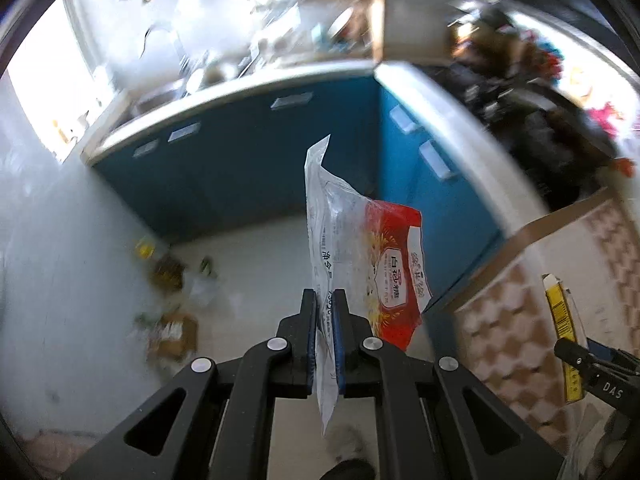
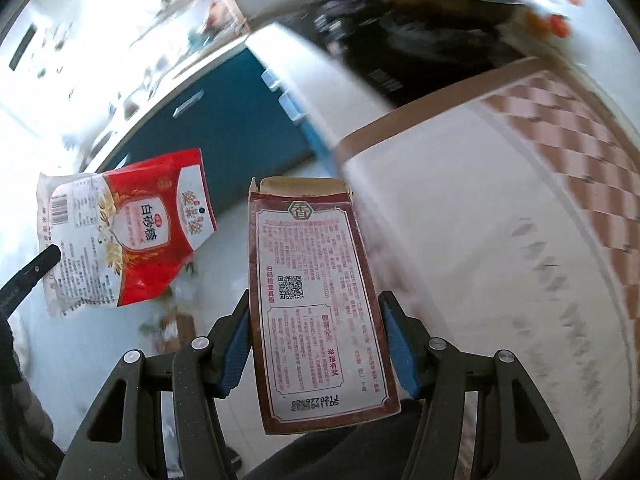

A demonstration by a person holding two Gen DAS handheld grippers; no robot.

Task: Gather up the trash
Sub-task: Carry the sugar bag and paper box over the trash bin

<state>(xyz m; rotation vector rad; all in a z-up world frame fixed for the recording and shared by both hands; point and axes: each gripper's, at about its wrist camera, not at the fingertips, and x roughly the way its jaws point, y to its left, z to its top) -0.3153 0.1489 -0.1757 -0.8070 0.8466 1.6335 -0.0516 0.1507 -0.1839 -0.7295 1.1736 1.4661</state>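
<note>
Red-and-clear plastic sugar bag point(image 1: 362, 252) pinched flat between the blue pads of the left gripper point(image 1: 324, 304), jaws almost fully closed on its clear edge, the printed red part fanning out toward 1 o'clock above the fingers. Same bag visible from the right wrist at 9 o'clock point(image 2: 132, 228), hanging off the left gripper's black finger point(image 2: 34, 272). Brown-bordered printed carton point(image 2: 316, 300), top flap open, clamped by its two long sides in the right gripper point(image 2: 316, 320), jaws spread about halfway, blue pads point(image 2: 236, 340) pressing each edge. From the left wrist, that carton's yellow side point(image 1: 562, 320) at 4 o'clock. Beyond, at 12 o'clock, blue cabinets point(image 1: 248, 168) under a pale countertop. Scattered litter point(image 1: 172, 300) on the pale floor at 9 o'clock, blurred. Checkered brown-and-pink surface point(image 2: 560, 140) at 2 o'clock.
</note>
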